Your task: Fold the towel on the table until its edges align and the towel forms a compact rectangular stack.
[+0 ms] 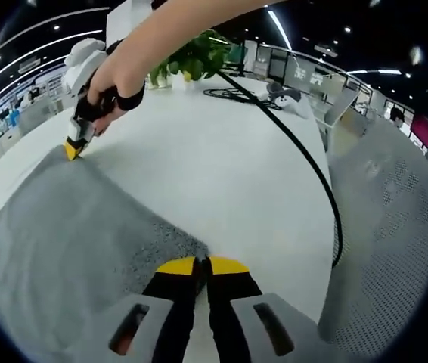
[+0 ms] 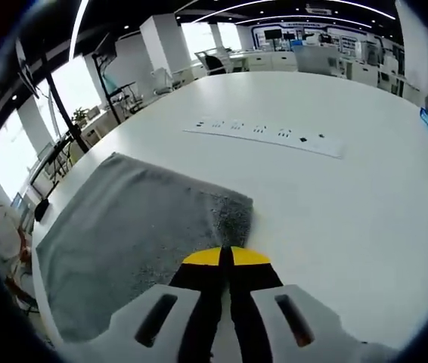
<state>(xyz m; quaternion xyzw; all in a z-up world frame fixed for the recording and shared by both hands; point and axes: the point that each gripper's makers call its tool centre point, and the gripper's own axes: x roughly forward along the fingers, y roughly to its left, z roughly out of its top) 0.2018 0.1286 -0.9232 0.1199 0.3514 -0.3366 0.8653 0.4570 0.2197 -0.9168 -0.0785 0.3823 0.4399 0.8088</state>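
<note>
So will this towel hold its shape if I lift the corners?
Probably not: the towel lies limp and flat on the table, so it will likely sag. Its nubby pile suggests it drags rather than slides.

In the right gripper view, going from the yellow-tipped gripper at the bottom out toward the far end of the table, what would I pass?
Right gripper → grey towel → bare white table → white power strip → desks at the back of the room.
</note>
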